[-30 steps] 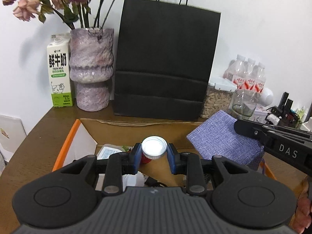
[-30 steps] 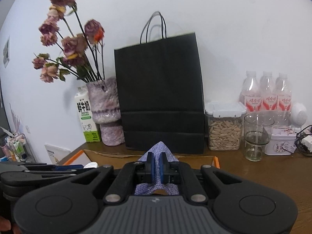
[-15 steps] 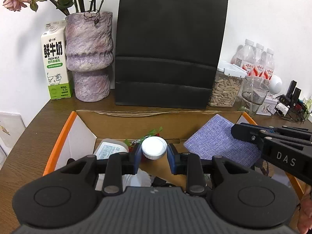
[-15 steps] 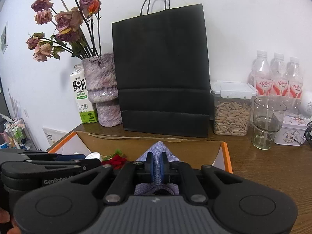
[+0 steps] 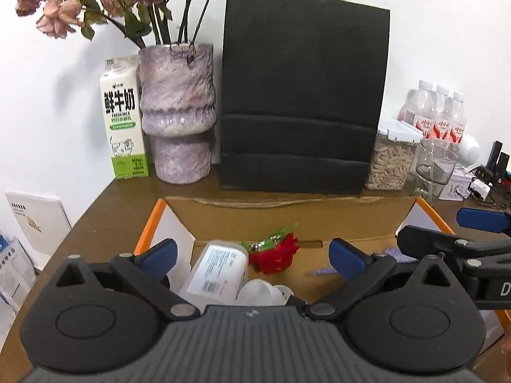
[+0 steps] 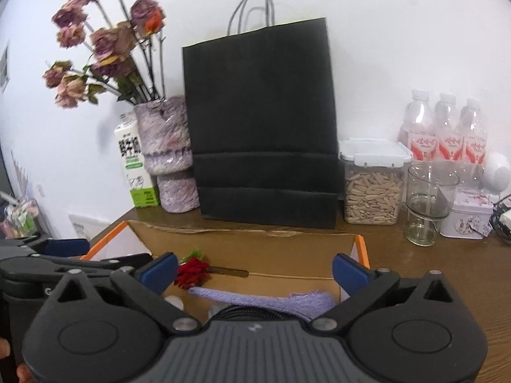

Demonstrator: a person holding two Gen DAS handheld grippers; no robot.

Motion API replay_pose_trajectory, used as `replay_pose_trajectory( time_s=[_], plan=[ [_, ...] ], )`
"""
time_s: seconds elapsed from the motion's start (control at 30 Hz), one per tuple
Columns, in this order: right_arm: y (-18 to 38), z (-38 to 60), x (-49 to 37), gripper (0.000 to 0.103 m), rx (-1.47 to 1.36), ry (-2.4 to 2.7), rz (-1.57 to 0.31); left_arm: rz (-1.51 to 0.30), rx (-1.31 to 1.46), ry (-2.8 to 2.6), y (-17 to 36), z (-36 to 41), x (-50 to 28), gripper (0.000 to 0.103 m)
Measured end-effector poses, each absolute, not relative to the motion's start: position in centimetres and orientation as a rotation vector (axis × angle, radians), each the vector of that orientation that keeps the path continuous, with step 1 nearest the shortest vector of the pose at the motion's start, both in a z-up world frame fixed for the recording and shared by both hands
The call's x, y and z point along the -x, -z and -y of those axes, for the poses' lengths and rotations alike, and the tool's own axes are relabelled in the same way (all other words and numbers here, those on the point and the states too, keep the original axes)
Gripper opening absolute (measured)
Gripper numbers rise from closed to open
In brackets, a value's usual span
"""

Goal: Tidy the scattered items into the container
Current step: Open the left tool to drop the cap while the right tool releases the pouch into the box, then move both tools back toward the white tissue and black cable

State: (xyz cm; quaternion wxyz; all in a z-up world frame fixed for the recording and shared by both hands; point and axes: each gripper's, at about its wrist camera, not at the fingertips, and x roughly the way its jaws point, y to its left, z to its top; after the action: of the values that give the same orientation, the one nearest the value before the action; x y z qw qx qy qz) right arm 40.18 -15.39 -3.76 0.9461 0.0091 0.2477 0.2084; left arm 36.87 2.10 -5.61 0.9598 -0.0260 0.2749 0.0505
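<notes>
- Two items are seen lying inside the open cardboard box with orange-edged flaps: a lilac woven cloth pouch and a clear plastic bottle with a white printed label.
- Beside the bottle, toward the box's back wall, a red artificial flower with green leaves is seen.
- The pouch is spread flat at the right side of the box, its long axis running across the box.
- The left gripper is held above the box's left half; its jaws have just been opened wide, and nothing is pinched between them.
- The right gripper is held above the box's right half; its jaws have likewise just been spread fully, and the pouch below is not touched by the pads.
- Both items are judged as released into the box; no loose item outside it can be seen from here.
- Behind the box, a black paper carrier bag with cord handles is stood against the wall.
</notes>
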Motion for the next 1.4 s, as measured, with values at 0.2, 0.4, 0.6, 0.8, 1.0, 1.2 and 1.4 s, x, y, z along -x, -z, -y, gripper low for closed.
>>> replay_pose_trajectory(
  time_s=[0.2, 0.4, 0.6, 0.8, 1.0, 1.2, 1.4],
  plan=[
    [3.5, 14.9, -39.7, 0.103, 0.002, -0.429, -0.512, -0.547, 0.058, -0.110, 5.6, -2.3, -36.5, 0.103],
    [3.3, 14.8, -39.2, 0.103, 0.012, -0.427, -0.502, -0.536, 0.062, -0.105, 5.3, -2.2, -36.2, 0.103],
    [2.7, 14.8, -38.4, 0.103, 0.017, -0.425, -0.481, -0.512, 0.061, -0.107, 4.8, -2.2, -35.3, 0.103],
    [2.2, 14.9, -36.9, 0.103, 0.024, -0.430, -0.461, -0.480, 0.063, -0.108, 4.2, -2.1, -33.7, 0.103],
    [1.9, 15.2, -34.7, 0.103, 0.034, -0.430, -0.448, -0.446, 0.053, -0.112, 3.7, -1.8, -31.5, 0.103],
    [1.7, 15.5, -32.2, 0.103, 0.039, -0.424, -0.443, -0.423, 0.047, -0.119, 3.3, -1.6, -29.0, 0.103],
    [1.5, 15.8, -29.5, 0.103, 0.046, -0.419, -0.439, -0.404, 0.037, -0.122, 2.9, -1.1, -26.2, 0.103]
  ],
)
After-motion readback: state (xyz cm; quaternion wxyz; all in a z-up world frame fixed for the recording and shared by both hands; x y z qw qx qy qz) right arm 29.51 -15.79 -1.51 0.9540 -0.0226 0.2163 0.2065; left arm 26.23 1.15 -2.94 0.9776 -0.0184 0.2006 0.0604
